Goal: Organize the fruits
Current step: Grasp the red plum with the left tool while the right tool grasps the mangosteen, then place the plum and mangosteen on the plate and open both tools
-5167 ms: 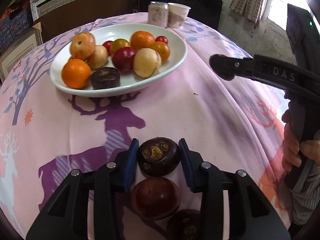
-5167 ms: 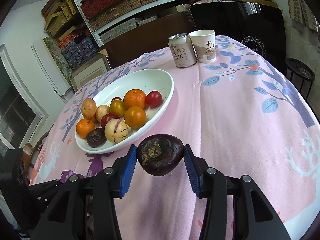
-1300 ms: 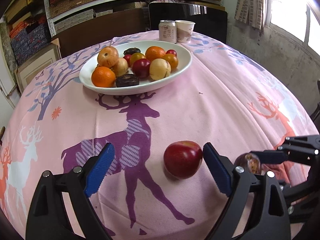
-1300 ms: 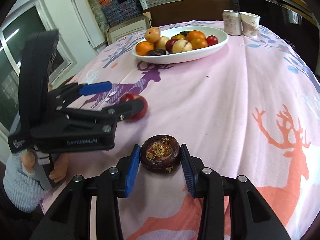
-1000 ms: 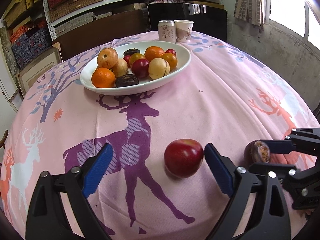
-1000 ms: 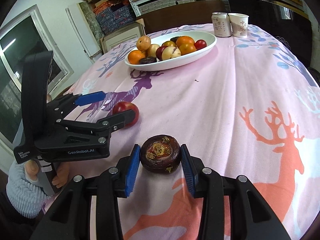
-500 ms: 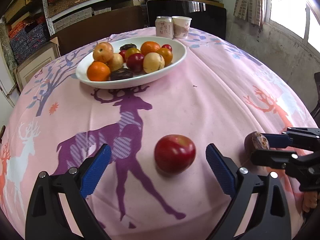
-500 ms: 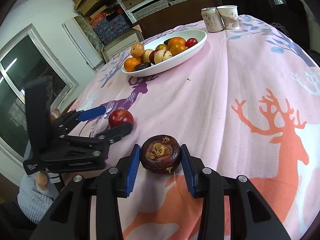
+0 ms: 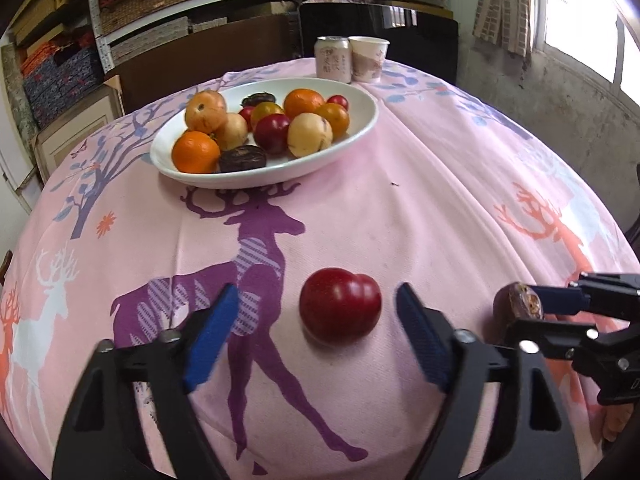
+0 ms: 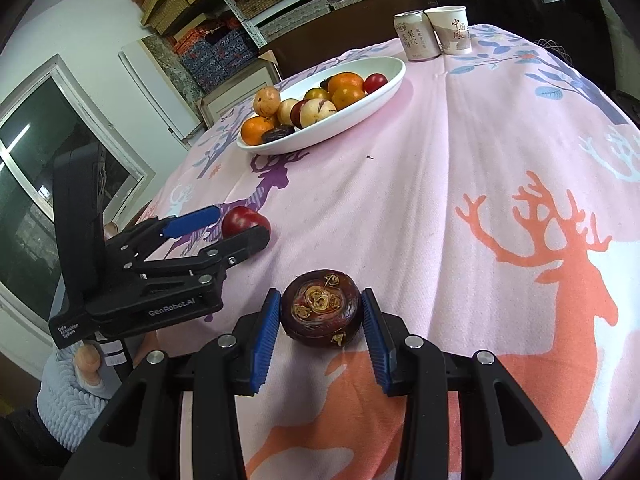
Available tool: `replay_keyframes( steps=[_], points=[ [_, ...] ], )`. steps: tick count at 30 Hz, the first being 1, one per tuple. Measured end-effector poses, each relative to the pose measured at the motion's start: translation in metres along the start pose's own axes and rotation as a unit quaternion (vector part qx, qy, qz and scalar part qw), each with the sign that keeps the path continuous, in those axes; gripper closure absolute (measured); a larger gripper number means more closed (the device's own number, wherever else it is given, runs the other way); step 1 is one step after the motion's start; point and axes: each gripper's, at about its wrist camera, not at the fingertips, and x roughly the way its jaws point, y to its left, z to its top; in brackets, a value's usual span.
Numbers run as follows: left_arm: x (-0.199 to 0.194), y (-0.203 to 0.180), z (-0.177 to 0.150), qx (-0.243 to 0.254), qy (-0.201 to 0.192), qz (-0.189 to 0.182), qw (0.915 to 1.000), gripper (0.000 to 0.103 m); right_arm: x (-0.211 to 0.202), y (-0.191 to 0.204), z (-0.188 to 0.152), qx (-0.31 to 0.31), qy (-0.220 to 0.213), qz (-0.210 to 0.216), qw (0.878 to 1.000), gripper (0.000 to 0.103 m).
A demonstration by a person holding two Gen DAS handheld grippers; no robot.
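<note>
Red plum point(image 9: 340, 305) sits on tablecloth point(image 9: 420, 208) btwn left gripper point(image 9: 318, 340) pads, nearer the right one, jaws closing w/ gaps both sides; right gripper point(image 10: 318, 330) clamps dark fruit point(image 10: 320, 314); bowl point(image 9: 362, 122) well ahead.

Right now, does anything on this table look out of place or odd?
Yes. Two fruits sit on the tablecloth instead of in the white dish: a red plum, with the left tongs closing around it but not yet touching, and a dark purple fruit gripped in the right tongs. Nothing looks spilled or broken.
</note>
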Motion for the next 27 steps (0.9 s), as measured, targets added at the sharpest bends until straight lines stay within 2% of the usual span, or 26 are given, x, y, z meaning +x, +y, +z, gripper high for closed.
replay_keyframes(
  steps=[2, 5, 7, 12, 21, 27],
  points=[
    [0.005, 0.004, 0.001, -0.011, 0.010, -0.020, 0.9997, 0.044, 0.000, -0.001, 0.000, 0.003, 0.000, -0.003, 1.000, 0.062],
    [0.008, 0.010, 0.004, -0.027, 0.011, -0.037, 0.9989, 0.047, 0.002, -0.001, 0.000, 0.004, 0.004, -0.006, 1.000, 0.062],
    [0.005, 0.009, 0.003, -0.025, 0.014, -0.060, 0.9978, 0.063, 0.002, -0.002, 0.000, 0.005, 0.005, -0.007, 1.000, 0.062],
    [-0.007, 0.006, -0.008, -0.013, 0.014, -0.052, 0.9985, 0.062, 0.003, -0.002, 0.000, 0.007, 0.006, -0.008, 1.000, 0.062],
    [-0.046, 0.044, -0.043, -0.099, 0.006, -0.026, 0.9948, 0.063, -0.002, -0.001, -0.002, 0.007, -0.007, -0.025, 1.000, 0.062],
    [-0.079, 0.063, -0.073, -0.117, -0.004, -0.009, 0.9931, 0.063, -0.018, 0.012, -0.027, -0.013, -0.011, -0.024, 1.000, 0.062]
  ],
)
